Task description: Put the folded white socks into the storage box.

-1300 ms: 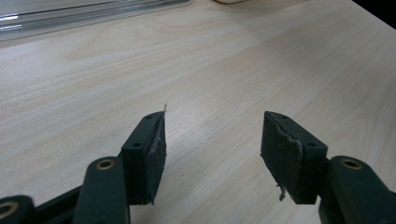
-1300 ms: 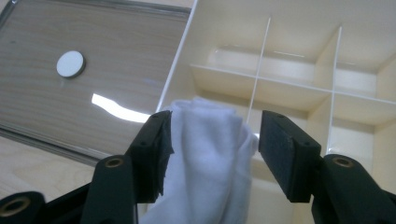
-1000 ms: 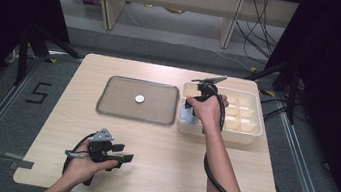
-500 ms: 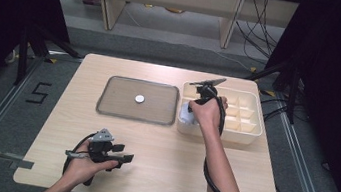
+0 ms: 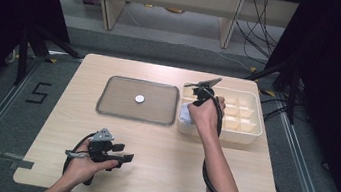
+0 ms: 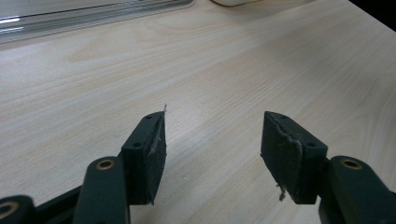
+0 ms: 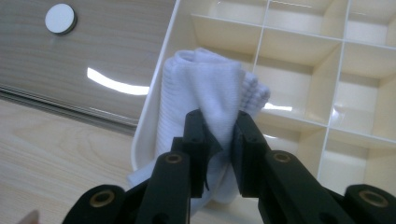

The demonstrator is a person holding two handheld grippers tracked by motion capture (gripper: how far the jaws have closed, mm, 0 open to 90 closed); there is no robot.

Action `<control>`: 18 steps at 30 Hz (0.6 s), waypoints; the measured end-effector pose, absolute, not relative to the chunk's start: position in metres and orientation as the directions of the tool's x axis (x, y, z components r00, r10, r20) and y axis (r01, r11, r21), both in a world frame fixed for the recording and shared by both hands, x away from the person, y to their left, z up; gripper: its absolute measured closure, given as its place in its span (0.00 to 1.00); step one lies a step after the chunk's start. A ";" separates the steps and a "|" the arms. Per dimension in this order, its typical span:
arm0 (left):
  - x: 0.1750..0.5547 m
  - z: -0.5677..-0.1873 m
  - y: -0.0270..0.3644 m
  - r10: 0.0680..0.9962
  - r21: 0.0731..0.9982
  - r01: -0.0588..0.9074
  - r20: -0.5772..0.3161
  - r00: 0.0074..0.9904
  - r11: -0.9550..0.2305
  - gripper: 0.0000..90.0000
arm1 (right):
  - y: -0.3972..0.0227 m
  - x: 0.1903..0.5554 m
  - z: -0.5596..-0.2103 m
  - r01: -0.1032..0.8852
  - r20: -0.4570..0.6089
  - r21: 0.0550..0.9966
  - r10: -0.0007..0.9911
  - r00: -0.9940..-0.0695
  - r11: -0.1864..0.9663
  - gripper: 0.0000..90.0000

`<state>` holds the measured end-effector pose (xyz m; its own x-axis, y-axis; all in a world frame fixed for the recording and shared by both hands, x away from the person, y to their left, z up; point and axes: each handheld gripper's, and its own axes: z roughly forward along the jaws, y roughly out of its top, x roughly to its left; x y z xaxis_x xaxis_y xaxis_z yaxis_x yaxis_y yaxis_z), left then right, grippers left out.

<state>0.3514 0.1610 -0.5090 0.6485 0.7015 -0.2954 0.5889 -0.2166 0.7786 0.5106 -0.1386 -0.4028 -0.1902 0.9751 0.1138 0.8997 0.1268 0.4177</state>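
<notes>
Cloth in organizer; disc on tray.

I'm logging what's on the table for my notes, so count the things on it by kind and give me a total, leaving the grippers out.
White cloth: 1
Cream divided box: 1
Clear flat tray: 1
White round disc: 1
Total: 4

We see a white ribbed cloth, bunched and folded, draping over the near-left corner wall of the cream compartment box.
</notes>
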 end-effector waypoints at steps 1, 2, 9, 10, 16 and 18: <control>0.351 -0.509 0.161 0.701 0.778 0.589 -0.295 0.649 -0.218 0.44 | -0.137 0.510 -0.403 0.899 0.112 0.419 0.975 -0.192 0.129 0.88; 0.351 -0.509 0.161 0.701 0.778 0.589 -0.295 0.649 -0.217 0.44 | -0.137 0.509 -0.403 0.900 0.100 0.408 0.972 -0.211 0.153 0.88; 0.352 -0.509 0.161 0.699 0.779 0.588 -0.298 0.650 -0.216 0.44 | -0.127 0.508 -0.412 0.888 0.027 0.402 0.966 -0.258 0.226 0.89; 0.352 -0.509 0.161 0.698 0.779 0.589 -0.299 0.651 -0.216 0.44 | -0.124 0.507 -0.413 0.893 0.033 0.395 0.968 -0.250 0.217 0.89; 0.352 -0.510 0.160 0.697 0.780 0.590 -0.304 0.649 -0.209 0.44 | -0.121 0.508 -0.418 0.892 0.017 0.385 0.964 -0.264 0.238 0.90; 0.352 -0.510 0.160 0.697 0.779 0.590 -0.301 0.651 -0.215 0.44 | -0.118 0.509 -0.419 0.899 0.014 0.369 0.966 -0.259 0.236 0.90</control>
<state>0.3518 0.1599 -0.5099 0.6511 0.6969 -0.3006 0.5896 -0.2150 0.7786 0.5088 -0.1183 -0.4193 -0.2591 0.9658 0.0136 0.8988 0.2360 0.3695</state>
